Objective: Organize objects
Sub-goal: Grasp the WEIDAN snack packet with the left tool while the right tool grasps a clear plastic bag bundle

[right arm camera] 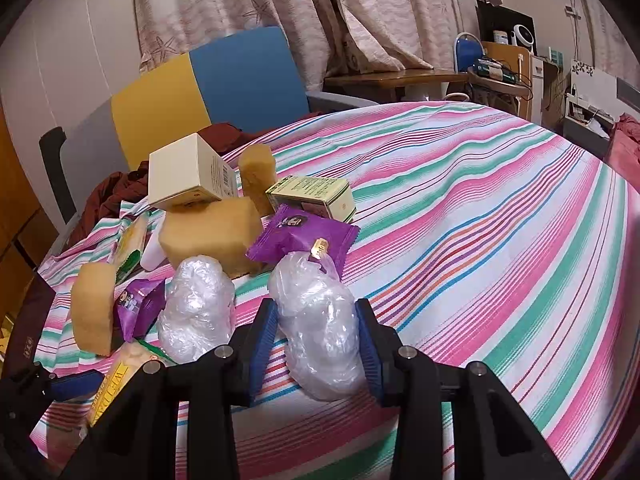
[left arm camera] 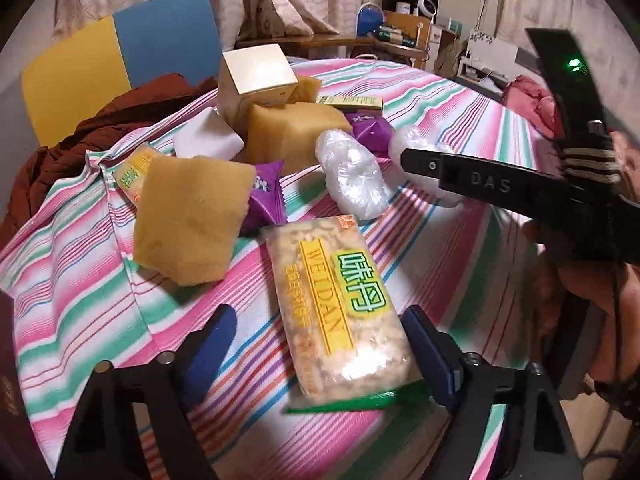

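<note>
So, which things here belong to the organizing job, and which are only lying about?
Belong to the job:
- left gripper, open around the WEIDAN snack pack
- right gripper, around a clear plastic bag bundle

Lying about:
- yellow sponges
- purple snack packets
- cream box
- second plastic bundle

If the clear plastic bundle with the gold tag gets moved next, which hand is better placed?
The right. The right hand-held gripper already straddles that tagged plastic bundle, blue pads at both sides. The left hand-held gripper is open around the Weidan snack pack instead.
</note>
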`<state>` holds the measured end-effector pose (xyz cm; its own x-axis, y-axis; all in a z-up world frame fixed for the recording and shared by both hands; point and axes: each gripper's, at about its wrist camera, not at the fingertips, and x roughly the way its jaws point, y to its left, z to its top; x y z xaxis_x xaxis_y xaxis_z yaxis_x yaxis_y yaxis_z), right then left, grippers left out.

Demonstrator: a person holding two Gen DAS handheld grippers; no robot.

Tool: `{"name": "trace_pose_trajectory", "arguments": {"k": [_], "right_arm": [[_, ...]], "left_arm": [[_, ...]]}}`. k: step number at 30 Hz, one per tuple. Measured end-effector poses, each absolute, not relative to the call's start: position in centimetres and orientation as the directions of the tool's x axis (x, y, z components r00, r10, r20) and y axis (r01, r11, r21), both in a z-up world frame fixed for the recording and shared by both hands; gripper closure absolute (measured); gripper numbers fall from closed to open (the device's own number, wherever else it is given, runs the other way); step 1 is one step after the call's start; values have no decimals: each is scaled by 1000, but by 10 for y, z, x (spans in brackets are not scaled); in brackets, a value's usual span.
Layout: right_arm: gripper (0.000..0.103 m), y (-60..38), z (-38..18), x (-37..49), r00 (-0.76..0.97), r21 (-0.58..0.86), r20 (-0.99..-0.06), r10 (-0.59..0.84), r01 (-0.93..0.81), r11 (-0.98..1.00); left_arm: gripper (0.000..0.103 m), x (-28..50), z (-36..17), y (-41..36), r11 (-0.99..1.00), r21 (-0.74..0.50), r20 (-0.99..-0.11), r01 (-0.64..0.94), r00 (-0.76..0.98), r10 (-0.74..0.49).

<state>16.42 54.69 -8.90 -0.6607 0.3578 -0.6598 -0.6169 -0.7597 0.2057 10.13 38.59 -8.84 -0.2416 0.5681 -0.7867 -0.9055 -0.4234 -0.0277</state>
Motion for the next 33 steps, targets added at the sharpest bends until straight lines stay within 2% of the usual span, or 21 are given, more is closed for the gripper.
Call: {"name": "trace_pose_trajectory", "arguments": {"k": [2, 4, 17, 27, 33], "right_arm": [[64, 546, -89, 163, -657, 198, -660, 363, -619, -760], [64, 544, -89, 164, -652, 188, -661, 373, -624, -758], [64, 500, -87, 173, -664, 164, -664, 344, -579, -799], [64, 458, -79, 171, -697, 278, -691, 192, -501, -820], [64, 426, -71, 158, -718, 317, -690, 96, -418, -851]], "left_arm": [[37, 97, -87, 379, -443, -34, -780, -896, -253, 573], [45, 94, -86, 373, -453, -37, -772, -891, -262, 579], [47, 100, -87, 318, -488, -43, -730, -872, -306, 612], [48, 107, -85, 277, -506, -70, -709, -860, -314, 631], [49, 103, -80, 242, -557, -126, -694, -821, -328, 640]]}}
